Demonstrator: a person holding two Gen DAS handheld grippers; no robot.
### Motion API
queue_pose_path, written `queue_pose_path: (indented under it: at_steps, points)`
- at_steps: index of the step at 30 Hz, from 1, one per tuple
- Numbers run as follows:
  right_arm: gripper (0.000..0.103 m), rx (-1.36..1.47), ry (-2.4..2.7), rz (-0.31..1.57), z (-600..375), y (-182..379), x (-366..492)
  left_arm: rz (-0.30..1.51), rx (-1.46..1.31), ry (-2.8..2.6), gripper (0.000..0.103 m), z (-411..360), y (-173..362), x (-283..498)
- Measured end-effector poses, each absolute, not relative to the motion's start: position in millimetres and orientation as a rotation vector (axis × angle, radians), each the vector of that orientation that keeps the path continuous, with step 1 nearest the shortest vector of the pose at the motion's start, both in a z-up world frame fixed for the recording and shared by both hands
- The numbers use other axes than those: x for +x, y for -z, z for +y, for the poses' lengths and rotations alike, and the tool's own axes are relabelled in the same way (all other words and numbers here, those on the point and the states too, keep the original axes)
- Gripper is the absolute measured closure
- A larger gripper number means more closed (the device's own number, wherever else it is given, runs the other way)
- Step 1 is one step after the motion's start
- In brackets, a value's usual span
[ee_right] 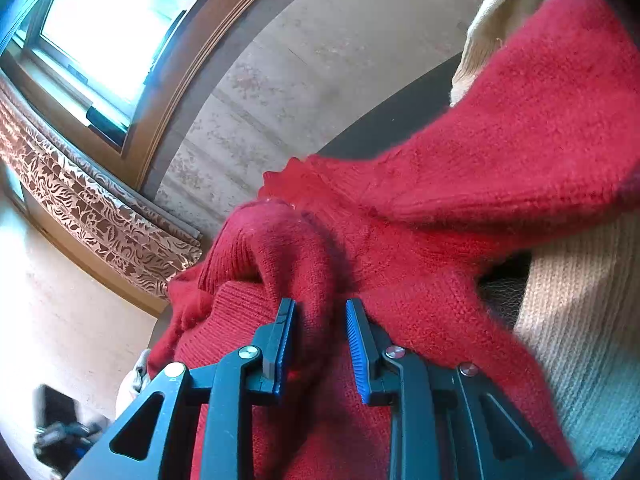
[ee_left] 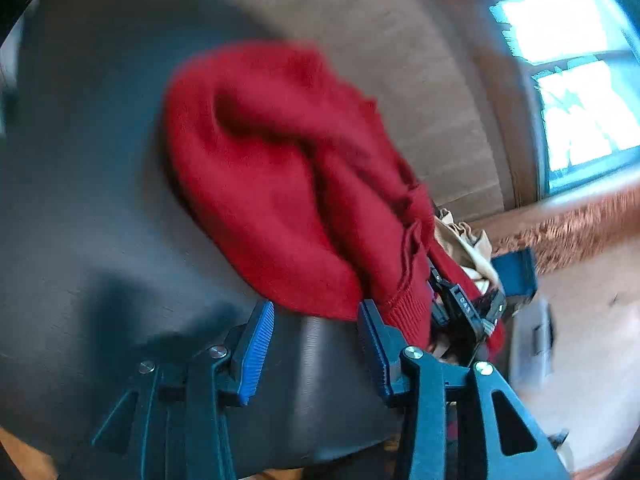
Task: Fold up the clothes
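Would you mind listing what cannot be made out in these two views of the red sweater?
- Left wrist view: motion blur smears the red sweater; its far edge and knit are unreadable.
- Left wrist view: the right tool is mostly hidden behind the sweater's hem.
- Right wrist view: the cream garment is cut off by the frame edge and covered by the sweater.
- Both views: the sweater's overall shape is bunched and cropped.

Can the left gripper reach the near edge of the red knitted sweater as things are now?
Probably yes. The left gripper is open and empty, and the red knitted sweater lies just beyond its fingertips on the dark surface, nothing between.
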State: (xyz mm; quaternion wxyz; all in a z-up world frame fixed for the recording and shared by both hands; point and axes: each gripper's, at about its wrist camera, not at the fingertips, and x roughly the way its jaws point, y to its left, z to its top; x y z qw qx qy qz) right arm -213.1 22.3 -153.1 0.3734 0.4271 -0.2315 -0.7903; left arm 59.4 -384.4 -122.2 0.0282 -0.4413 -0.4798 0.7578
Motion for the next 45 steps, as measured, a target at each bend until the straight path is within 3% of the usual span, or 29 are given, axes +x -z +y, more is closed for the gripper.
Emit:
queue_pose_path:
  at_steps: [12, 13, 15, 16, 17, 20, 28, 32, 35, 40, 45]
  points:
    - [0.066, 1.050, 1.954, -0.655, 25, 157, -218, -1.975, -1.328, -2.176, 0.052, -364, 170, 20]
    - [0.065, 1.046, 1.948, -0.660, 25, 157, -218, -1.992, -1.336, -2.172, 0.054, -364, 171, 17]
    - [0.064, 1.040, 1.941, -0.665, 24, 158, -219, -2.019, -1.365, -2.173, 0.070, -365, 173, 14]
    - [0.064, 1.038, 1.938, -0.667, 24, 159, -219, -1.999, -1.403, -2.197, 0.094, -365, 175, 13]
    - [0.064, 1.037, 1.937, -0.668, 24, 159, -219, -1.960, -1.435, -2.222, 0.096, -366, 175, 13]
    - [0.064, 1.037, 1.935, -0.668, 23, 159, -219, -1.860, -1.368, -2.308, 0.096, -375, 159, 27]
    - [0.063, 1.041, 1.937, -0.659, 20, 160, -220, -1.306, -1.036, -2.762, 0.097, -425, 32, 110]
    - [0.063, 1.044, 1.944, -0.650, 19, 160, -220, -1.129, -1.067, -2.933, 0.097, -459, -1, 157]
    - [0.063, 1.046, 1.946, -0.644, 19, 160, -221, -1.060, -1.246, -2.980, 0.096, -482, 4, 176]
    - [0.063, 1.050, 1.950, -0.631, 18, 160, -223, -1.015, -1.651, -2.899, 0.095, -485, 61, 157]
    - [0.059, 1.059, 1.960, -0.582, 11, 159, -225, -1.064, -1.659, -2.821, 0.094, -474, 93, 106]
